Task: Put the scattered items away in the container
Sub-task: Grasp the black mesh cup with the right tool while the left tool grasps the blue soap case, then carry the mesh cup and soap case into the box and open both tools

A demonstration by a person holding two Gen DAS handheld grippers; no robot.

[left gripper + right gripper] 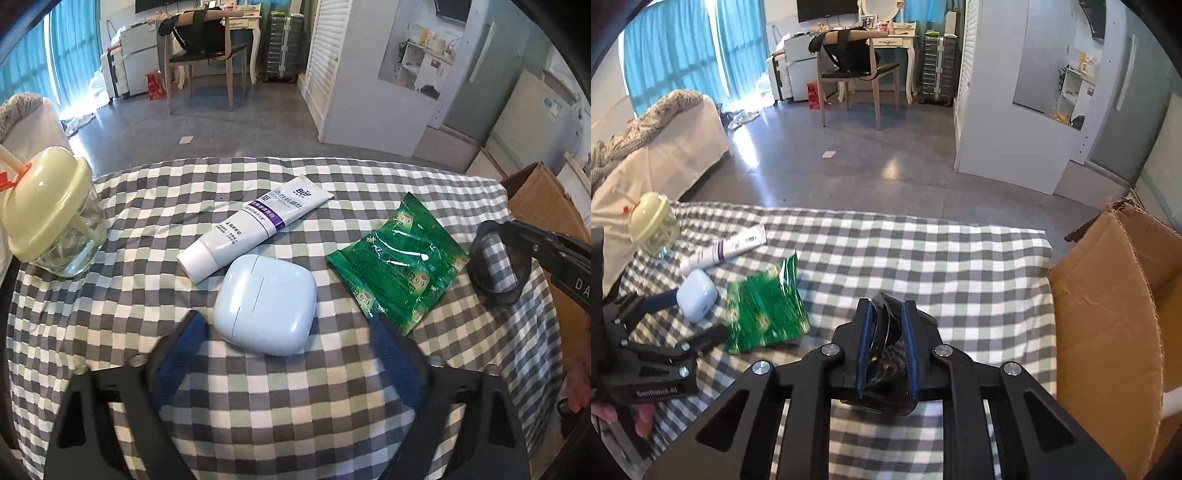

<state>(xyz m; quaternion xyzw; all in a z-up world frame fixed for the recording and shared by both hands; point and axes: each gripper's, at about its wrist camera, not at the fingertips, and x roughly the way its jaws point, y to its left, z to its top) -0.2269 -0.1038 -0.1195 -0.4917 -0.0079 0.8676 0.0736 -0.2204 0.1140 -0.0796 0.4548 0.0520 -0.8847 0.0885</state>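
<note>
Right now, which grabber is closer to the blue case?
Left. The left gripper has its open fingers on either side of the blue case. The right gripper is off past the green packet, clamped on a black roll.

The left gripper (pixel 284 325) is matte black plastic with two long fingers faced in dark blue textured pads (pixel 177 365). Seen from the right wrist camera at 9 o'clock, its body carries white "GenRobot.AI" lettering and small silver screws. The right gripper (pixel 886 347) matches: black angular linkage arms with triangular cut-outs, round silver pivot bolts (pixel 761 368), blue pads.
</note>
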